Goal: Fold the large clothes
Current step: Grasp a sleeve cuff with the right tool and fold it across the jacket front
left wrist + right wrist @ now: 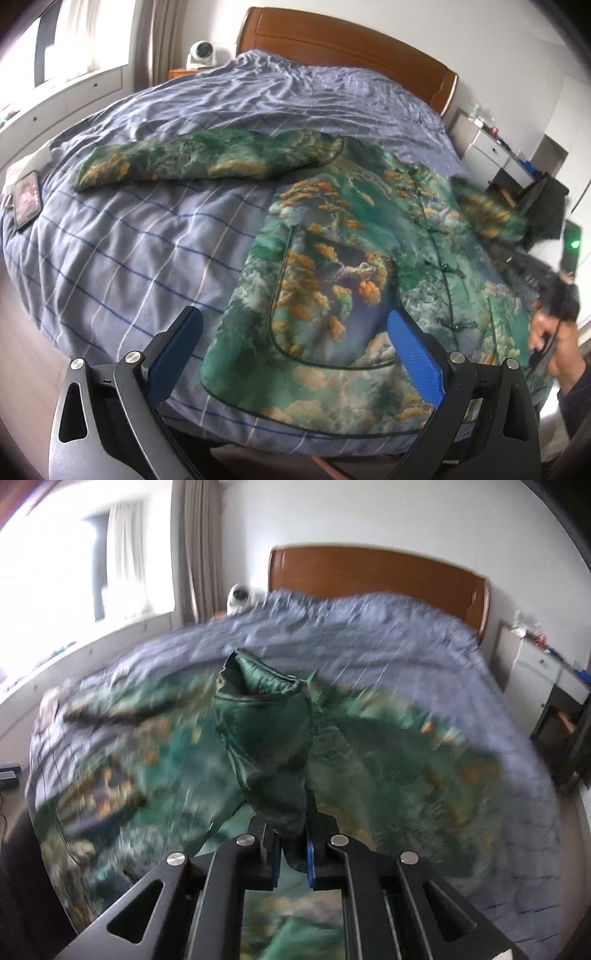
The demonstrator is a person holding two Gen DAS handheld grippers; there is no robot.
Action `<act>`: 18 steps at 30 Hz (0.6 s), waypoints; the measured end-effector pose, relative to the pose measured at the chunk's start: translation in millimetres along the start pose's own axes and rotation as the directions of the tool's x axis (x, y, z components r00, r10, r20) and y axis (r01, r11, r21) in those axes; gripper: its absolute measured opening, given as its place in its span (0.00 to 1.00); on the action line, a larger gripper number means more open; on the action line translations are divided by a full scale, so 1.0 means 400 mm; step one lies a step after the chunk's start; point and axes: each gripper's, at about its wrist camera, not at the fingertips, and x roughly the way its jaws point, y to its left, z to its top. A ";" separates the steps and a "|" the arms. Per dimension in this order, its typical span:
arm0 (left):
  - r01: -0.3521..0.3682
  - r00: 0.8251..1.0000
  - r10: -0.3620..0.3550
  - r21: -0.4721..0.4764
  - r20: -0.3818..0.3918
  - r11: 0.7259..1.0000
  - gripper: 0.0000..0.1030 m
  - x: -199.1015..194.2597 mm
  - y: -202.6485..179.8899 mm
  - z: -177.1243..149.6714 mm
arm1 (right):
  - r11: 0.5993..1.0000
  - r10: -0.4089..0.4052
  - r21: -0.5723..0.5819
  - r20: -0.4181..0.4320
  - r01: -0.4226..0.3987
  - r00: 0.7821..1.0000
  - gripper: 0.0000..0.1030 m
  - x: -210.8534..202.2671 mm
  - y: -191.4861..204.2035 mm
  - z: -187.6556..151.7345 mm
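A green padded jacket [354,266] with an orange tree print lies face up on the blue checked bed [129,251], its left sleeve [192,158] stretched out flat. My left gripper [295,332] is open and empty above the jacket's bottom hem. My right gripper [291,853] is shut on the jacket's right sleeve [266,738], whose dark green cuff is lifted above the jacket body [388,775]. That view is motion-blurred. In the left wrist view the raised right sleeve [487,218] and the hand holding the right gripper [554,328] show at the right edge.
A phone [26,201] lies on the bed's left edge. A wooden headboard [351,44] stands at the far end. A white camera [201,53] sits on the left nightstand. A white bedside cabinet [491,151] stands at the right, a window bench [55,107] at the left.
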 end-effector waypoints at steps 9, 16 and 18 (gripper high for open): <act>0.026 0.999 -0.021 0.125 -0.041 0.992 0.97 0.031 -0.076 0.014 | 0.996 0.086 0.005 -0.161 -0.086 0.983 0.59 0.033 0.060 -0.138; 0.322 0.935 -0.296 0.119 -0.194 0.939 0.97 0.123 -0.201 0.097 | 0.995 0.096 0.023 -0.110 -0.094 0.989 0.59 -0.105 0.089 -0.207; 0.456 0.861 -0.415 0.084 -0.293 0.886 0.97 0.188 -0.261 0.118 | 0.997 0.065 0.055 -0.077 -0.060 0.995 0.60 -0.154 0.069 -0.233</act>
